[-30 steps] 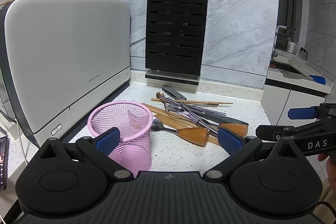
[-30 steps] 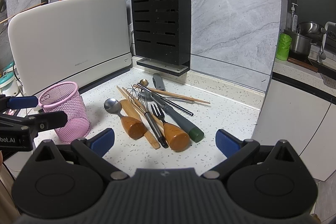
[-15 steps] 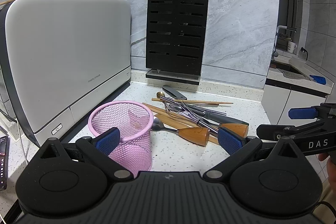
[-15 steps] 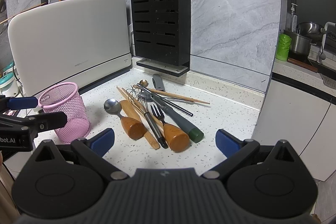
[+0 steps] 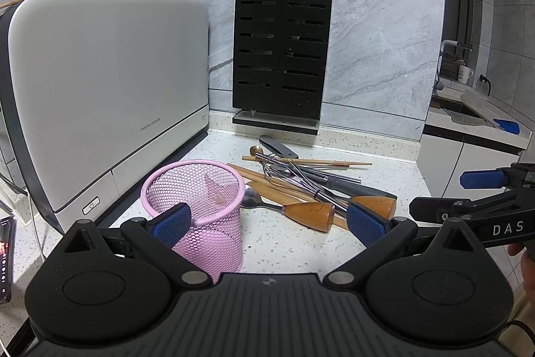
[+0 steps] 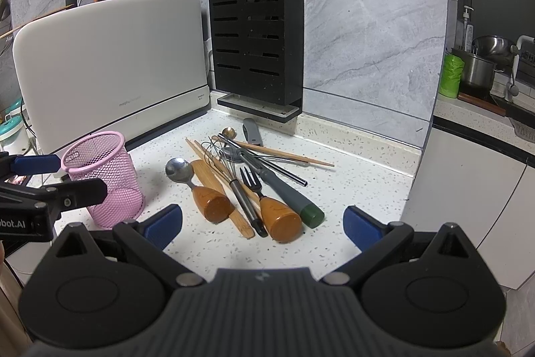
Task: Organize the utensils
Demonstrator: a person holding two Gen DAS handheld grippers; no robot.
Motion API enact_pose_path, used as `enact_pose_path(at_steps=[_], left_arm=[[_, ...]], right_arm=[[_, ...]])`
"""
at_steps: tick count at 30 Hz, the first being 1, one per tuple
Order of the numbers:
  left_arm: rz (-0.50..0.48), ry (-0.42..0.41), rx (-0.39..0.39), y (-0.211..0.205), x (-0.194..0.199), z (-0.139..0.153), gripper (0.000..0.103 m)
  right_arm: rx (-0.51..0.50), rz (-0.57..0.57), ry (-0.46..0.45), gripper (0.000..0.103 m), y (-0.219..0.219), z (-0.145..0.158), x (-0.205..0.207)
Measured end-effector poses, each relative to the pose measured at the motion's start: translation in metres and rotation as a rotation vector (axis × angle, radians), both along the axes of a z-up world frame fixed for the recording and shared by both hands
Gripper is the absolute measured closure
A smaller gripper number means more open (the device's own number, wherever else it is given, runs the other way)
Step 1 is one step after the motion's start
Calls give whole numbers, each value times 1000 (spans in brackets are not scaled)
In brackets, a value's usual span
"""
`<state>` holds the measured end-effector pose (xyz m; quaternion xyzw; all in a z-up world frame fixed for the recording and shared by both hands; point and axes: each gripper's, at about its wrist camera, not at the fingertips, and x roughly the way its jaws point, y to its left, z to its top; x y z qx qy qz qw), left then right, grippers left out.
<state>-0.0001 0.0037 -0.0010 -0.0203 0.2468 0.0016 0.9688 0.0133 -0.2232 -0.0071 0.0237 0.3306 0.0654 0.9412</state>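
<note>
Speckled white counter (image 6: 351,189) with a heap of utensils (image 6: 247,186) beside a pink mesh cup (image 6: 107,179). Left gripper (image 5: 267,219) wide apart, holding nothing. Right gripper (image 6: 262,223) wide apart too, empty, near the heap.

A pink mesh cup (image 6: 107,181) stands upright and empty at my right view's left-centre. Beside it, centre frame, lies a crossed pile: wooden-handled spoon (image 6: 197,186) and fork (image 6: 267,203), whisk (image 6: 230,176), chopsticks (image 6: 284,153), grey-handled tool (image 6: 287,193).
</note>
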Motion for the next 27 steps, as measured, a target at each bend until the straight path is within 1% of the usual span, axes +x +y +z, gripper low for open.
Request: enact_pose_path(at_steps=[8, 12, 16, 21, 25, 27], left_arm=[[2, 0, -2, 0, 1, 0, 0], [7, 10, -11, 9, 0, -6, 0], [15, 7, -28, 13, 0, -4, 0], [25, -18, 0, 13, -1, -2, 0], [28, -35, -8, 16, -2, 0, 0], [52, -42, -8, 19, -2, 0, 0]], right_arm=[[0, 0, 1, 3, -2, 3, -1], [-5, 1, 4, 3, 2, -1, 1], [-6, -1, 11, 3, 1, -2, 4], [-13, 1, 15, 3, 4, -3, 7], [-21, 4, 24, 3, 5, -4, 9], [-23, 4, 30, 3, 5, -5, 10]])
